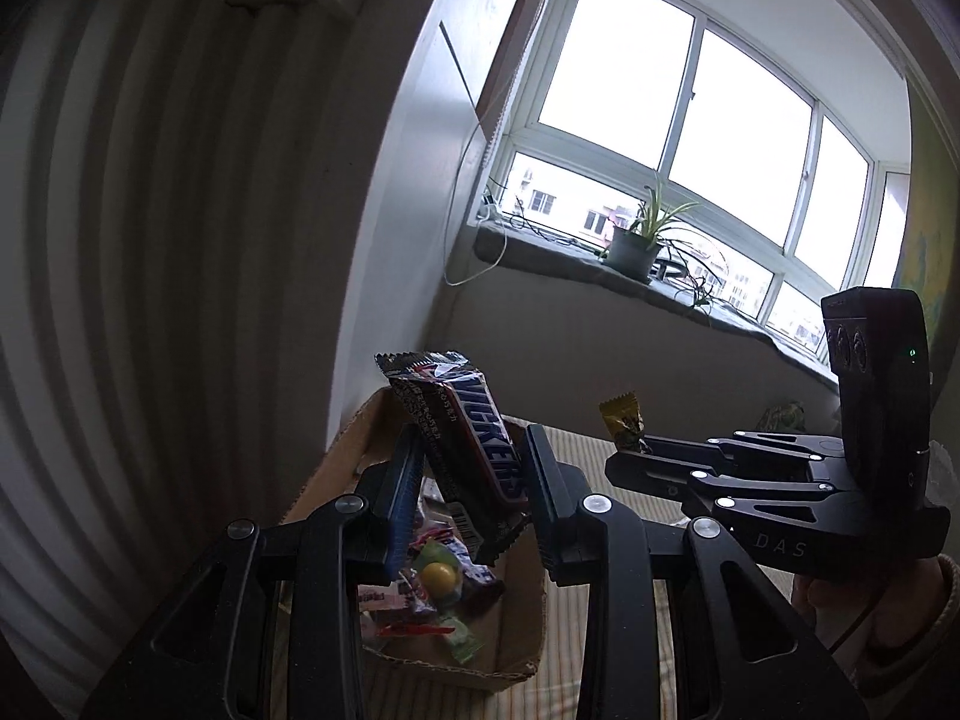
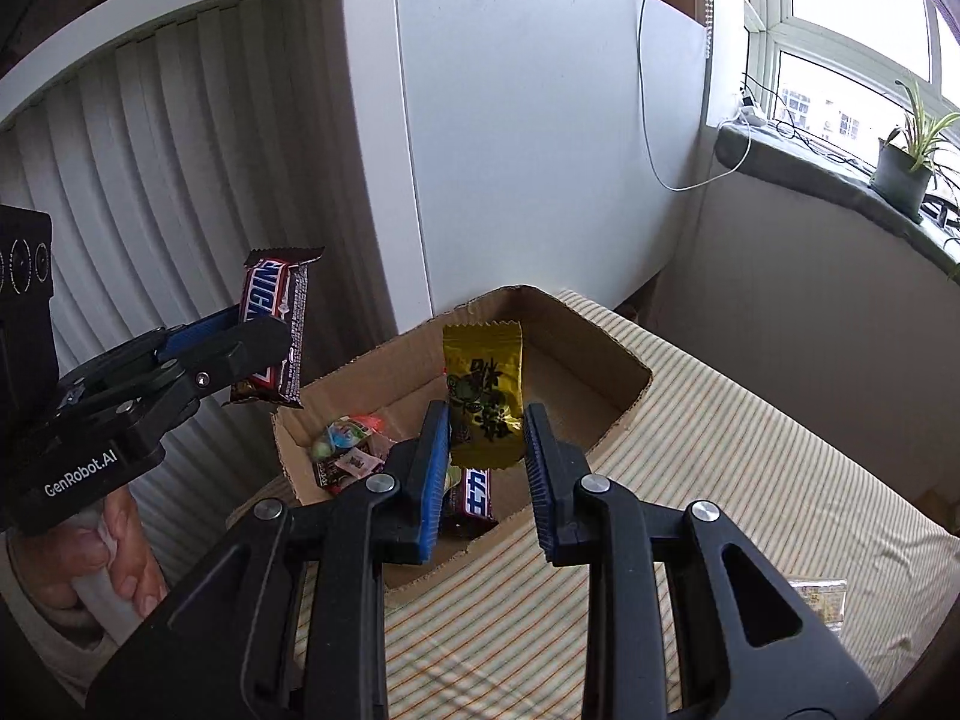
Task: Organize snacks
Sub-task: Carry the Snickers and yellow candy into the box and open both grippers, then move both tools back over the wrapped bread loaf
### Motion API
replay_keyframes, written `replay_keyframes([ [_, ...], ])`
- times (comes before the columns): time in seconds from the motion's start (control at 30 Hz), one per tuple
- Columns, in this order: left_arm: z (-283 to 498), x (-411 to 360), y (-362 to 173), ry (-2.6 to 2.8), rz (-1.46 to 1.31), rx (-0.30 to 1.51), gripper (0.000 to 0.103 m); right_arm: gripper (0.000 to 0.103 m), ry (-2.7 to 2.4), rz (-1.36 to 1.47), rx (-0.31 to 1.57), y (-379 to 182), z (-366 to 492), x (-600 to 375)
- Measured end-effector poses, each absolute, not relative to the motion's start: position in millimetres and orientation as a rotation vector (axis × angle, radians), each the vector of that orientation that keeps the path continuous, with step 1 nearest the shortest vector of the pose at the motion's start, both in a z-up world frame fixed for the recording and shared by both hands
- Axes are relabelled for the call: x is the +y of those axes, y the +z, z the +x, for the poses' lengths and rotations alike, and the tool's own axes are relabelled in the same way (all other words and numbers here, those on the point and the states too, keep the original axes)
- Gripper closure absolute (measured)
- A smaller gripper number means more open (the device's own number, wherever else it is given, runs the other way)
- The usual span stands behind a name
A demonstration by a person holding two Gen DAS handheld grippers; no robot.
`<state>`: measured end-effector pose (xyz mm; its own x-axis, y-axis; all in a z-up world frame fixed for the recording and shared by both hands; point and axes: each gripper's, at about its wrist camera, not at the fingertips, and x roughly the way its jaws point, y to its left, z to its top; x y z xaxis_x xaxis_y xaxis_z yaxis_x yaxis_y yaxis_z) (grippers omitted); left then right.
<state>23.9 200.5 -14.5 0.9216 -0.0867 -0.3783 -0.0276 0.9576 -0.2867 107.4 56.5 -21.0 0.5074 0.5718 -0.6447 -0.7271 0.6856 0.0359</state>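
The left gripper [image 1: 474, 492] is clamped on an upright Snickers bar [image 1: 474, 450]; the right gripper [image 2: 487, 462] on an upright yellow candy packet [image 2: 483, 396]. The cardboard box [image 2: 624, 384] is seen directly beneath the packet, at frame centre.

Snickers bar [image 1: 474, 450]; "GenRobot.AI" on left gripper [image 2: 264, 354].

striped bed cover [image 2: 750, 480] | on it: cardboard box [image 2: 624, 402], small packet [image 2: 819, 597]

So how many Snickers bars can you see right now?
2: one Snickers bar clamped in the left gripper, another lying in the cardboard box. More may be hidden beneath.
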Motion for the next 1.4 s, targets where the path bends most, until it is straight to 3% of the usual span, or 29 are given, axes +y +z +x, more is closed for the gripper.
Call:
replay_keyframes([
  [0.63,60,214,-61,-0.045,-0.32,0.533,0.071,0.077,0.828,-0.261,0.752,-68,161,94],
  [0.67,64,214,-63,-0.052,-0.321,0.55,0.071,0.067,0.833,-0.267,0.77,-73,165,97],
  [0.7,66,213,-65,-0.054,-0.318,0.562,0.071,0.049,0.826,-0.28,0.786,-78,168,100],
  [0.77,68,214,-68,-0.037,-0.304,0.571,0.058,0.043,0.794,-0.289,0.786,-87,170,99],
  [0.8,67,215,-70,-0.02,-0.297,0.573,0.038,0.043,0.795,-0.278,0.792,-90,171,97],
  [0.83,69,215,-70,-0.002,-0.293,0.566,0.028,0.043,0.795,-0.264,0.795,-91,170,93],
  [1.4,45,219,-57,0.048,-0.313,0.544,0.028,0.043,0.825,-0.224,0.764,-80,139,79],
])
